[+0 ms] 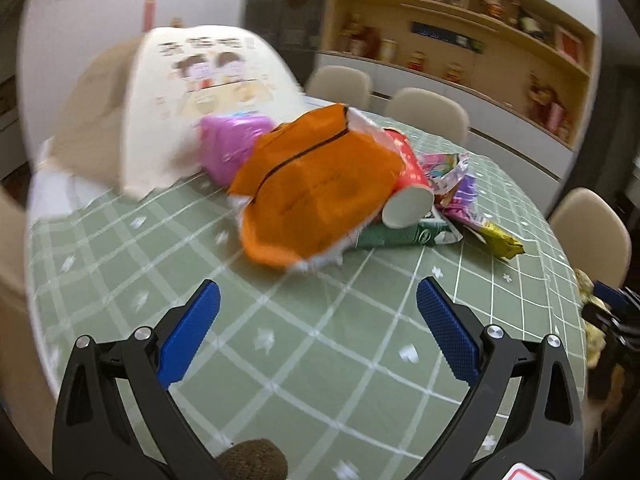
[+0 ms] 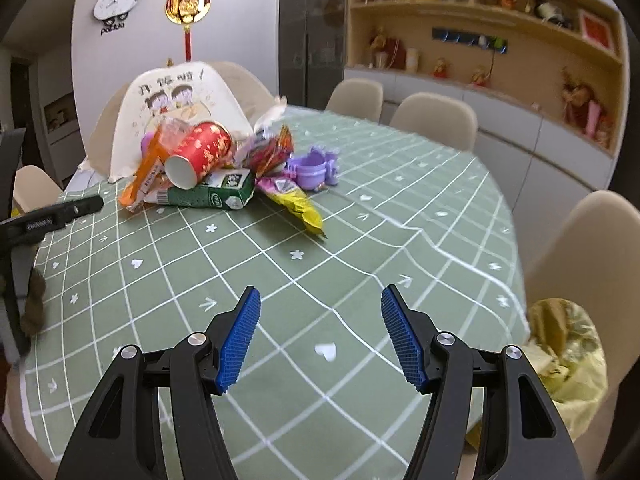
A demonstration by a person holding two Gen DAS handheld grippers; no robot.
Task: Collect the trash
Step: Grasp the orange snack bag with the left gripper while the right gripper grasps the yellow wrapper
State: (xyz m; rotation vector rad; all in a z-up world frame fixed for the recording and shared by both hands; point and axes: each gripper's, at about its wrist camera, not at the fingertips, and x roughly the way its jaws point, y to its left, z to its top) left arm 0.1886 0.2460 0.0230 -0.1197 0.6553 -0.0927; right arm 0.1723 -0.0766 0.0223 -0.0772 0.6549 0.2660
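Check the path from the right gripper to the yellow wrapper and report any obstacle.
Nothing visible blocks it. Bare green tablecloth lies between the open right gripper and the yellow wrapper, which sticks out at the pile's near edge.

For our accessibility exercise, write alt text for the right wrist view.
An open right gripper hovers over a green checked tablecloth, facing a trash pile: red paper cup lying on a green carton, with a yellow wrapper beside them. A yellow-lined bin stands at right.

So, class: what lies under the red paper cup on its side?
The red paper cup rests on a green carton, orange wrapper beside it. Anything beneath the carton is hidden.
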